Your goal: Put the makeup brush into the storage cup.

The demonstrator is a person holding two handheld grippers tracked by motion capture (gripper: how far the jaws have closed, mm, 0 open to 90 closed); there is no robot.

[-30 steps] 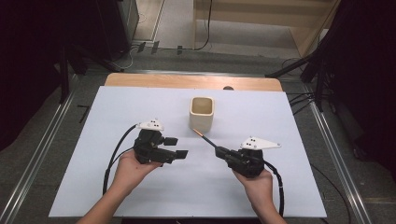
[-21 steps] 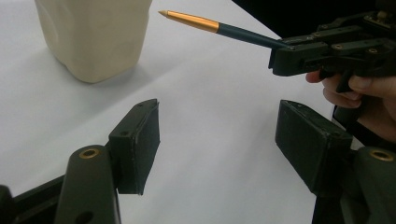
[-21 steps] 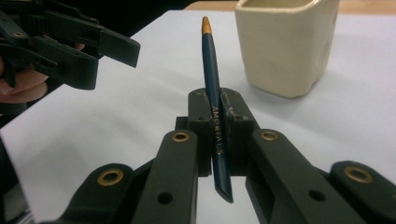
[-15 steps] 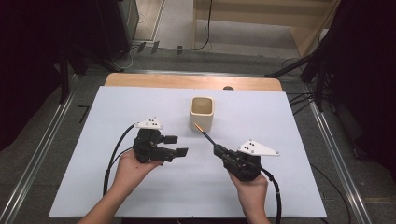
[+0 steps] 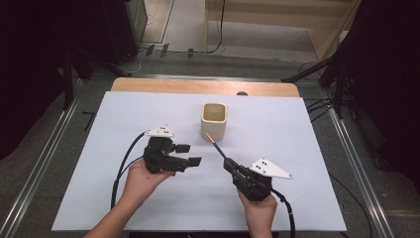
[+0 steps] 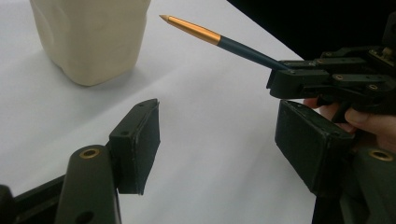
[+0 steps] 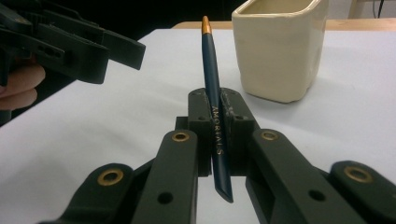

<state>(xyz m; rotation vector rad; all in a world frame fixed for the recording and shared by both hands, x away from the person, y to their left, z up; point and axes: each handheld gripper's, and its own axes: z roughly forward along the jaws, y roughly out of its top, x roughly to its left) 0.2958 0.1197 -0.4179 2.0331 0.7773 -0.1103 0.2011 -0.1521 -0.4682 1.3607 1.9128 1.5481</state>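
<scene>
The right gripper point(image 5: 233, 166) is clamped on a dark blue pen point(image 7: 214, 100), whose gold tip rises ahead of it toward a cream cup point(image 5: 214, 120) standing just beyond on the white counter point(image 5: 297, 148). The left gripper point(image 5: 188, 154), beside it, is spread wide and empty. To finish well, raise the tip above the rim, centre it, then release.

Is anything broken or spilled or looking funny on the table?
Nothing is broken or spilled. The cream cup stands upright on the white table. The right gripper pinches a pen a bit slantwise, gold tip toward the cup. The left gripper is open with nothing in it.
</scene>
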